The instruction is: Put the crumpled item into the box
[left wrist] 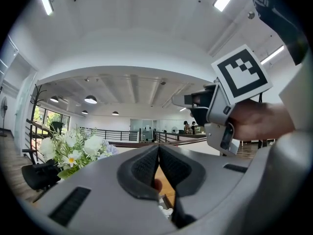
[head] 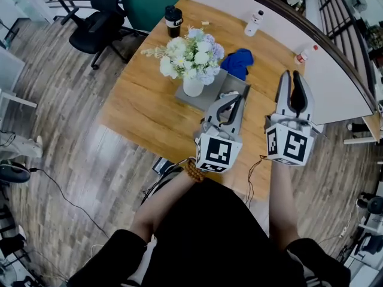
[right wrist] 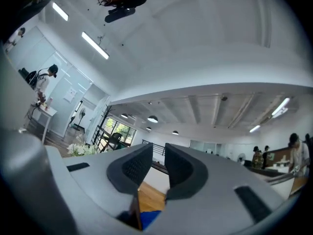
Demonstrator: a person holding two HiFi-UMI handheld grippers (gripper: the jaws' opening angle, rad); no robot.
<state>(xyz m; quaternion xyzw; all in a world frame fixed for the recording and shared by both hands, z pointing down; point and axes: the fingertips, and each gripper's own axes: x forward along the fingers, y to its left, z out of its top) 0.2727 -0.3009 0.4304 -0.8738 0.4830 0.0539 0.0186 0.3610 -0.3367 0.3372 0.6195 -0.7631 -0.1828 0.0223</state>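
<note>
Crumpled item (head: pixel 237 63): a blue cloth, bunched up, lying on the wooden worktop (head: pixel 143 100) just behind the flowers (head: pixel 191 55). Nothing touches it yet.
Box (head: pixel 232 84): I take the low grey thing beside the cloth to be the box. The white vase (head: pixel 192 86) seems to stand at its left end, but I cannot tell how deep it is.
Left tongs (head: pixel 240 96): the tips are pressed together and hold nothing. It is raised over the near end of the box, probably only waiting.
Right tongs (head: pixel 292 75): the pads stand a narrow slit apart, with nothing between them. It points toward the far edge of the worktop, and the cloth lies ahead and to its left.
Step in hand: I judge it to be the approach, before any grasp.
Next need: the right tongs must open wider to take the soft bundle.
Risk: the flowers stand near and could be knocked.
</note>
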